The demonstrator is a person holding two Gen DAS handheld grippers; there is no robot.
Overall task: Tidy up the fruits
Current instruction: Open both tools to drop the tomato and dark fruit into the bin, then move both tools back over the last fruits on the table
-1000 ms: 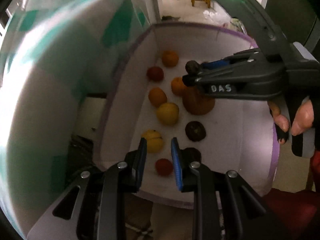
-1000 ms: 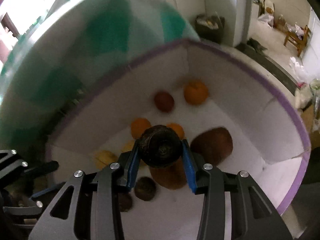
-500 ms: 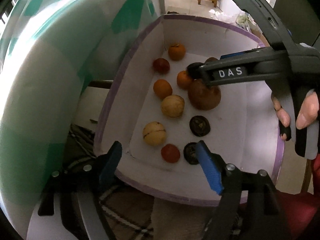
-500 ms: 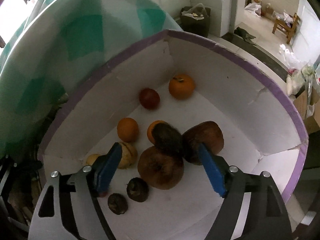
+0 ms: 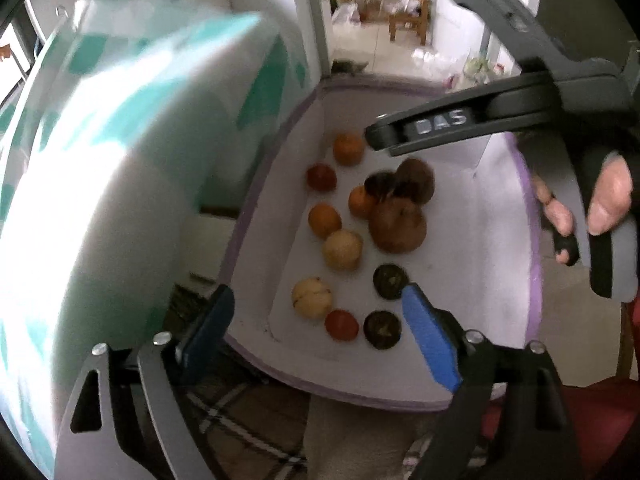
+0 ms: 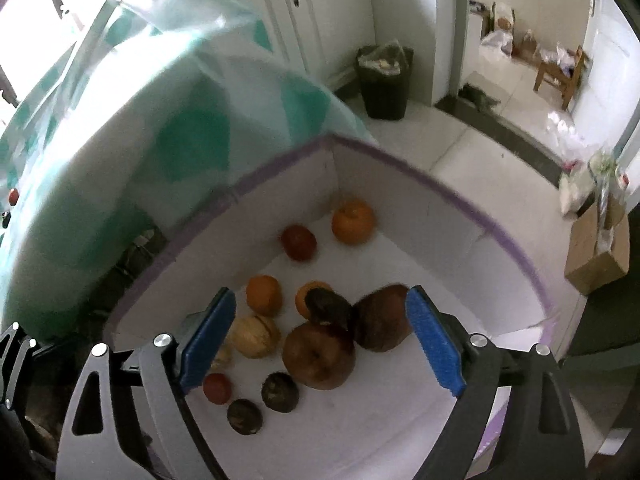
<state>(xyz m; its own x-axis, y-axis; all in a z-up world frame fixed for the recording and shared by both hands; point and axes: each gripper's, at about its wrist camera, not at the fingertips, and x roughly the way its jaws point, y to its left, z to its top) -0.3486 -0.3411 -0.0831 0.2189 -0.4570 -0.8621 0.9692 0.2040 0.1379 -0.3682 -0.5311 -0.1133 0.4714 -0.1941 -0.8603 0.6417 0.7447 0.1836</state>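
Both hand-held grippers hang above the box (image 6: 520,248), jaws opening, nothing between them. Left hand-held gripper (image 5: 320,336) sits over the near end, above a red fruit (image 5: 341,325) and a dark fruit (image 5: 382,329). Right hand-held gripper (image 6: 320,332) is over the middle; the dark fruit (image 6: 328,306) lies below it, clear of both pads, perched on the two brown fruits (image 6: 319,356) and touching an orange (image 6: 308,296). Other fruits lie spread over the box floor. Green-checked cloth (image 6: 140,140) hangs just beside the box.
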